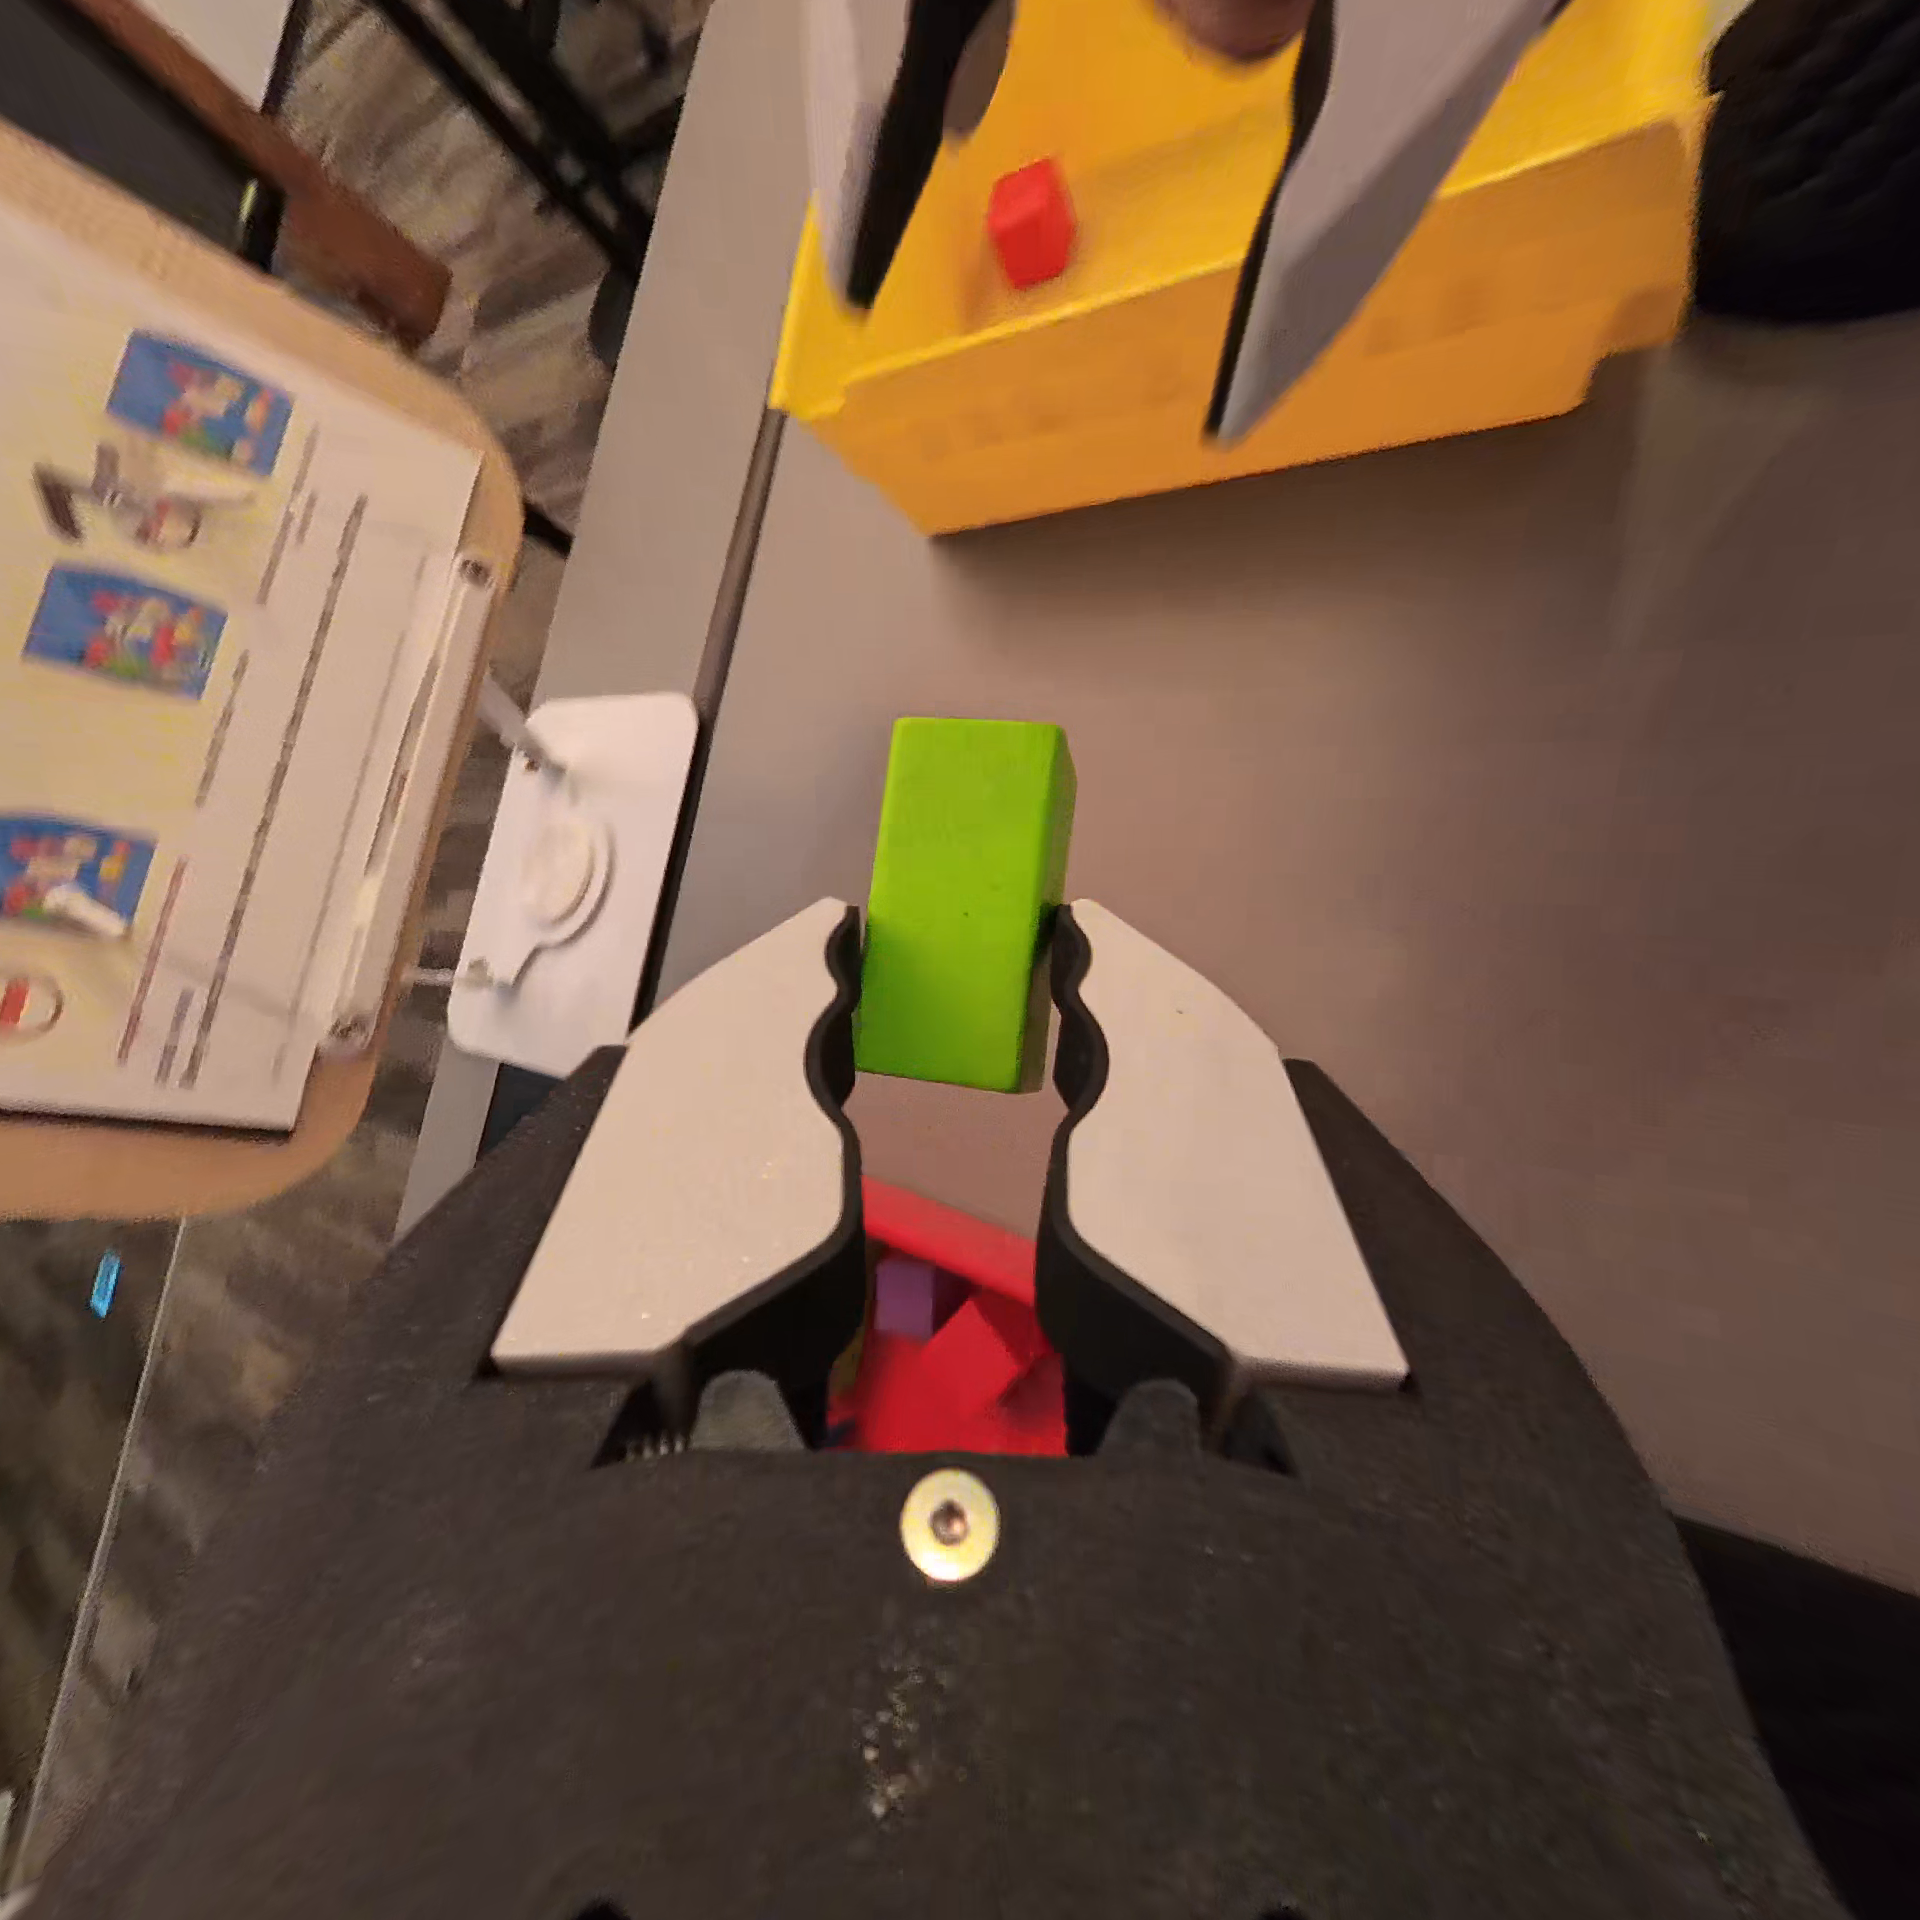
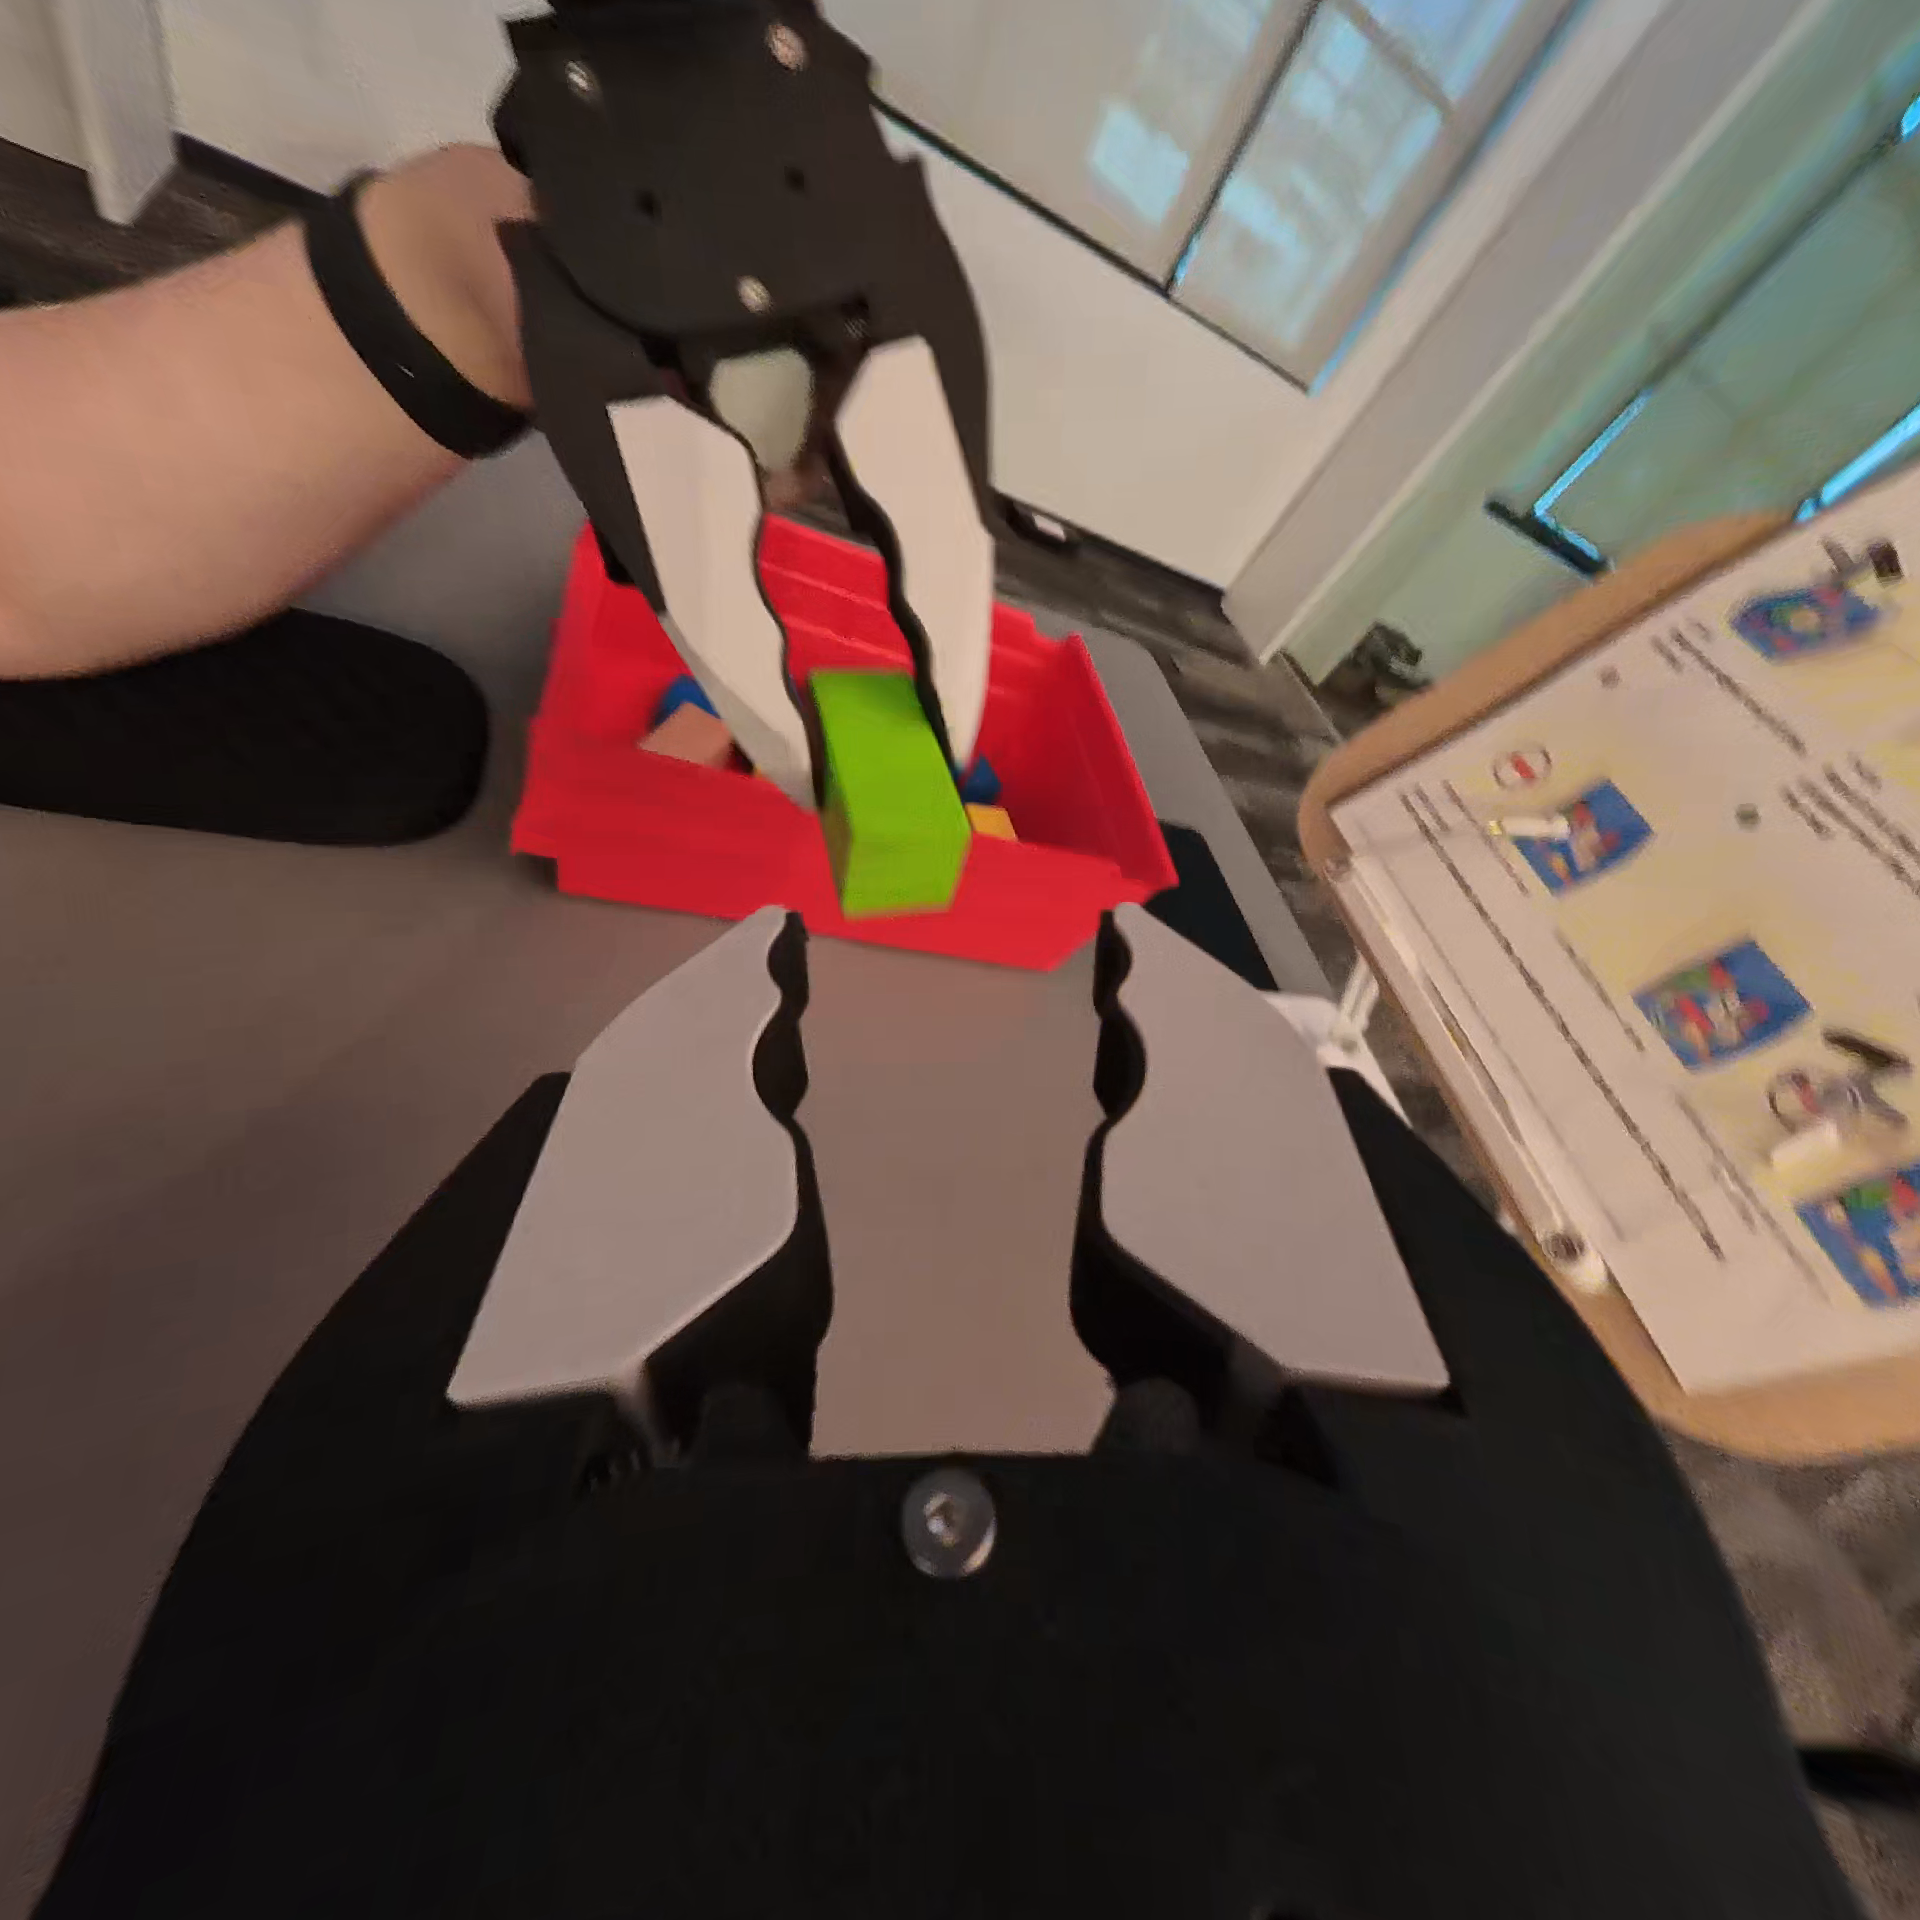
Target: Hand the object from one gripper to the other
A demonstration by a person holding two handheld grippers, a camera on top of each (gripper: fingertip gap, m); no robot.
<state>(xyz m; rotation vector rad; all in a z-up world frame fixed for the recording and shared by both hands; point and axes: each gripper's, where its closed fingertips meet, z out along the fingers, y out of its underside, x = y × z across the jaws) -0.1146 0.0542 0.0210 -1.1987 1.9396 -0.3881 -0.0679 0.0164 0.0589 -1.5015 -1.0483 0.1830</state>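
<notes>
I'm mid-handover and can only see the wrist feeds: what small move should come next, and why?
Probably ease the right tool forward so its open fingers straddle the free end of the green block, then close. The left tool is shut on the block's rear part, leaving the far end sticking out toward the right one. The right tool's jaws are apart and empty, just short of the block, roughly lined up with it.

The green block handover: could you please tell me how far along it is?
Done: the left claw is shut on the green block, held in the air above the grey table. In hand: the right claw faces it, open and empty, just short of the block's free end. Left: closing the right claw on the block, then opening the left.
</notes>
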